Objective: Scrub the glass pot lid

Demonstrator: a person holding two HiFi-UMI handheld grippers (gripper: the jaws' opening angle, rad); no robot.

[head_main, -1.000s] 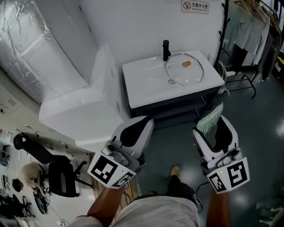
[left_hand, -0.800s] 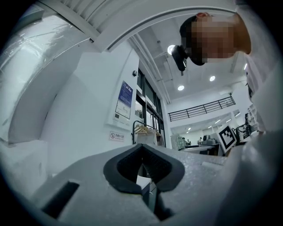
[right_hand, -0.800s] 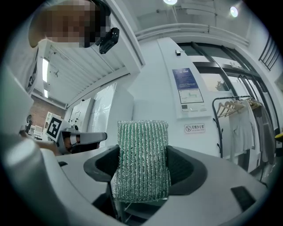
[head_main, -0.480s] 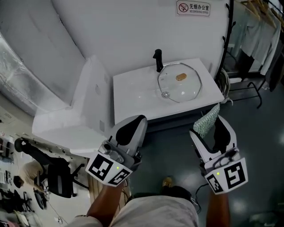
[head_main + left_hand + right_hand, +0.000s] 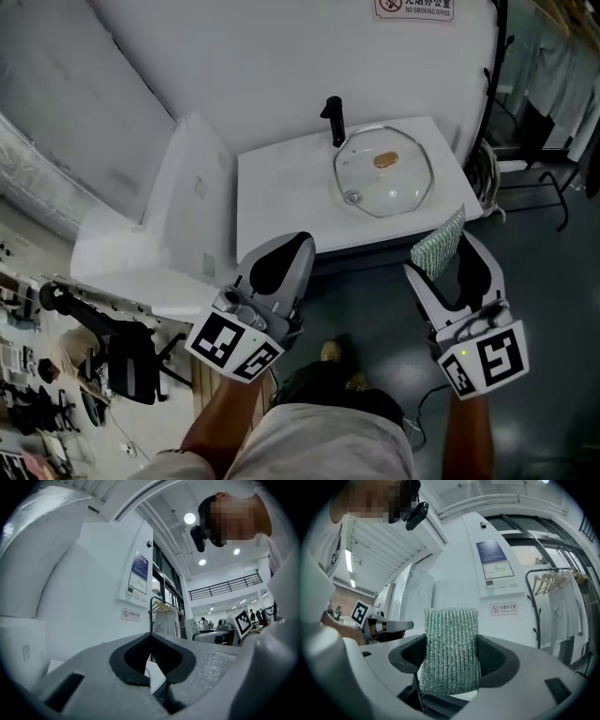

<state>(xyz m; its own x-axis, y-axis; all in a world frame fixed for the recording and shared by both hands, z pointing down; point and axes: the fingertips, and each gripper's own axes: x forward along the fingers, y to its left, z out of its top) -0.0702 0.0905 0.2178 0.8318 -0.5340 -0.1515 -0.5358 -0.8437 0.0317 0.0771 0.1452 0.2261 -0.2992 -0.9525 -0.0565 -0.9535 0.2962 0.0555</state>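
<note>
scrubbing not yet begun: lid (image 5: pixel 384 181) lies untouched on tabletop (image 5: pixel 281 206); right claw (image 5: pixel 450 665) clamps scrub pad (image 5: pixel 450 644), left claw (image 5: pixel 150 651) closed, empty.

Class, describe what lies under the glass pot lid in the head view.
The glass pot lid rests on the white sink unit. A brown oval and a small metal ring show there; whether on or beneath the glass is unclear.

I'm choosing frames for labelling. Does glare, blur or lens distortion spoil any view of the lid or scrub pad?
Head view: sharp, evenly lit; the glass pot lid shows only mild reflections. Right gripper view: heavy fisheye, dark corners, yet the scrub pad is crisp between the jaws. Left gripper view: same fisheye, ceiling lamps bright, lid unseen.
</note>
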